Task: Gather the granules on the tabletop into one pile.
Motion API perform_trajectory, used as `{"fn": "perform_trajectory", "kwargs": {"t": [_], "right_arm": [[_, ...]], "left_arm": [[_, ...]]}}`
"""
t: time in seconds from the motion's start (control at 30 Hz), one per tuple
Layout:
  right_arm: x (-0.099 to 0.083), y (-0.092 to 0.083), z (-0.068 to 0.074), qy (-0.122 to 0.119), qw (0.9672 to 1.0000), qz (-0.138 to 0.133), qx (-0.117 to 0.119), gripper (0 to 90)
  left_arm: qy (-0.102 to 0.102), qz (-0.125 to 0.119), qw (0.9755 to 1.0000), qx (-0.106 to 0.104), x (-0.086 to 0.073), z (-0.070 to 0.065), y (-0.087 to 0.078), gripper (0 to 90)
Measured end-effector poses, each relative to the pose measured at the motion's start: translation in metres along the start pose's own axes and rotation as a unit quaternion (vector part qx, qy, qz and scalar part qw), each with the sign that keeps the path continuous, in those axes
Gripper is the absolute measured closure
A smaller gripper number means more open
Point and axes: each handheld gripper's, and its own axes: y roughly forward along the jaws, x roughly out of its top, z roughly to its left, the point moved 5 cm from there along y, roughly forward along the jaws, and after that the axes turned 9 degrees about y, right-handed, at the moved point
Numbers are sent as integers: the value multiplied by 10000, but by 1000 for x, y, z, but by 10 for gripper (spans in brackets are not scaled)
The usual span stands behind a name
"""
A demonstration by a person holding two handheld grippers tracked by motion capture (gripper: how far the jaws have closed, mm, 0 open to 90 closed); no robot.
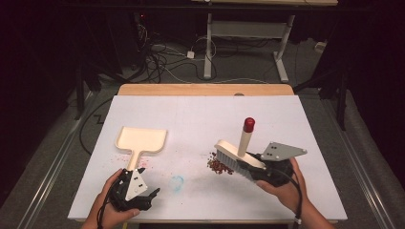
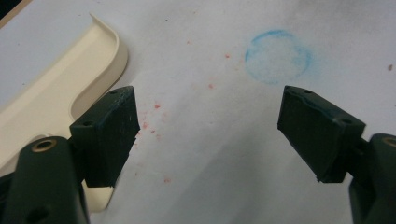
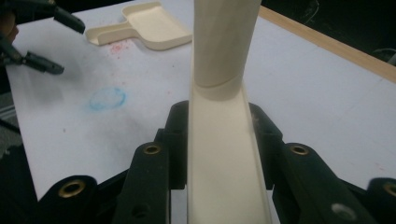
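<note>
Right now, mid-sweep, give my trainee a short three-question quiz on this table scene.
1. True or false: the right gripper is shut on the brush.
2. What lies on the table by the brush bristles? A) blue beads B) a small pile of reddish-brown bits C) a coin
3. Fill in: the left gripper has its jaws ____, next to the handle of the cream dustpan.

Key:
1. True; its jaws clamp the brush's cream back on both sides.
2. B; the reddish-brown bits sit at the bristle edge.
3. open; nothing is between the jaws.
</note>
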Motion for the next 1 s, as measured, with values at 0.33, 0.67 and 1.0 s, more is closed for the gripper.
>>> {"fn": "perform_trajectory", "kwargs": {"t": [0.33,0.67,1.0], "right_arm": [[-40,-53,-31,-74,9994,350,44,671],[-58,-78,-29,-127,9973,662,306,664],[-66,-64,-46,377,9942,857,526,666]], "left_arm": [[43,63,10000,-47,1,-2,3,200],[77,81,9999,-95,4,-3,6,200],[66,88,9999,-118,3,-3,7,200]]}}
